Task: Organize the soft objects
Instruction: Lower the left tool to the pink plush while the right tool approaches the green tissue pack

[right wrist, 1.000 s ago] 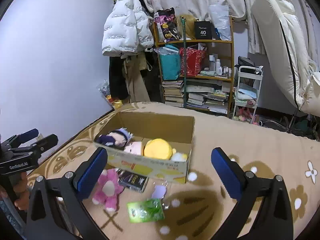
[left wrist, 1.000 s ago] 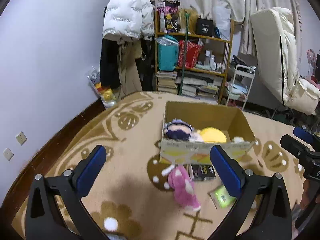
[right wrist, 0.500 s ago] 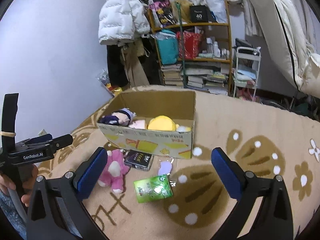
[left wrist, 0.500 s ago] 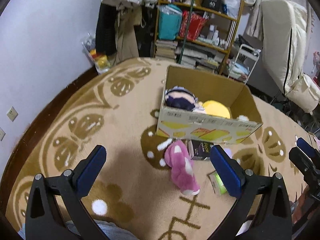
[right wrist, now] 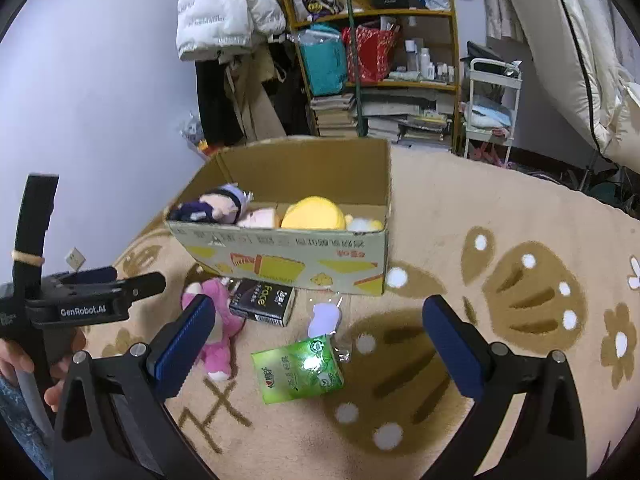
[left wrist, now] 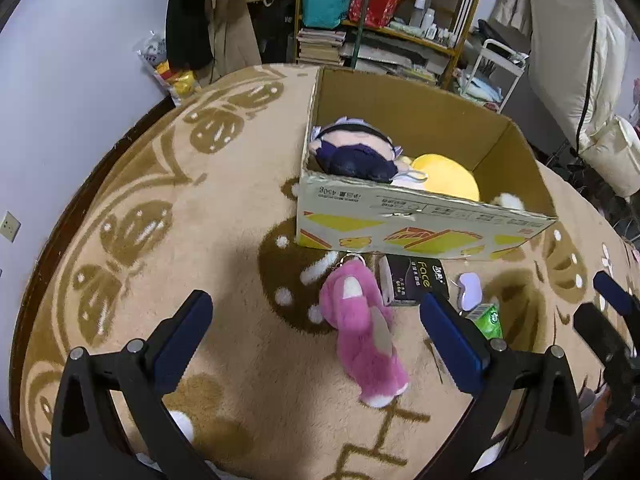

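Dropping lower over the rug, the left gripper (left wrist: 316, 336) now has the pink plush (left wrist: 362, 336) between its wide-apart, empty fingers; the right gripper (right wrist: 320, 352) is likewise spread

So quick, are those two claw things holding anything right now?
Left gripper: open, holding nothing, above the pink plush toy.
Right gripper: open, holding nothing, above the green packet.

Both the left tongs (left wrist: 316, 332) and the right tongs (right wrist: 320, 334) gape wide, holding nothing.
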Demonstrator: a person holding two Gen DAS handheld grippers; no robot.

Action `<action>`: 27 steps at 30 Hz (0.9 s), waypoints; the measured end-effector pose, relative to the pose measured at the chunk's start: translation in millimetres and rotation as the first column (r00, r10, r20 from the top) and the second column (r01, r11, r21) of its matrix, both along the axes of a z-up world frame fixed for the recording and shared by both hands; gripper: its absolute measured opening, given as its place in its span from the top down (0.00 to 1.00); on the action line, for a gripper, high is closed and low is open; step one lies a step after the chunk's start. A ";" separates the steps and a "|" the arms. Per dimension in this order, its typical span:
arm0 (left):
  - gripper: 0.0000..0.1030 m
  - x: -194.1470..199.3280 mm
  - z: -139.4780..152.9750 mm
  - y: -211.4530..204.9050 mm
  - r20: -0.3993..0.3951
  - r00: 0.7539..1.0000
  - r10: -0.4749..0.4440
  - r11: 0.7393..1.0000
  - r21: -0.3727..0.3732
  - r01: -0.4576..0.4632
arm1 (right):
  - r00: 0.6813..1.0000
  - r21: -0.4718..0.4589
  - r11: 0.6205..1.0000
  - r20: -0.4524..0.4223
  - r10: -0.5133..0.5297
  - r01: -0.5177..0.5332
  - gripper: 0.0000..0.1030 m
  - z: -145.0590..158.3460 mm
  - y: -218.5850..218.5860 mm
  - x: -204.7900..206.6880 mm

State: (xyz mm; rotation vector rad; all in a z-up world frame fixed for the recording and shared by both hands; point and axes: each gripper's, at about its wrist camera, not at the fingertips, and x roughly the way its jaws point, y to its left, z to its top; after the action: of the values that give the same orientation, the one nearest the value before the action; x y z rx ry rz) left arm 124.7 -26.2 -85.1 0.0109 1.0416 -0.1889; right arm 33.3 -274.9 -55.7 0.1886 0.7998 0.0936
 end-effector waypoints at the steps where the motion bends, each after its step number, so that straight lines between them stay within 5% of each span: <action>1: 0.01 2.2 -3.9 -1.1 -0.014 1.000 0.001 1.000 -0.001 -0.001 | 1.000 -0.004 1.000 -0.011 0.003 -0.003 0.00 -3.7 1.6 3.2; 11: 0.01 13.7 -32.9 -10.5 -0.104 0.995 -0.004 1.000 0.020 0.006 | 0.986 0.037 0.999 -0.168 0.014 -0.008 0.00 -49.3 10.2 23.4; 27: 0.01 17.4 -69.4 -25.7 -0.249 0.966 -0.074 0.989 0.109 0.104 | 0.931 -0.021 0.995 -0.355 0.088 -0.102 0.00 -98.6 42.9 35.7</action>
State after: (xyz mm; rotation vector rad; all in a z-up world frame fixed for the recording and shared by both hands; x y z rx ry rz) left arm 142.0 -52.0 -154.5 0.1480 1.2994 -0.2121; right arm 69.1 -232.0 -154.3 0.1305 1.1710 0.1381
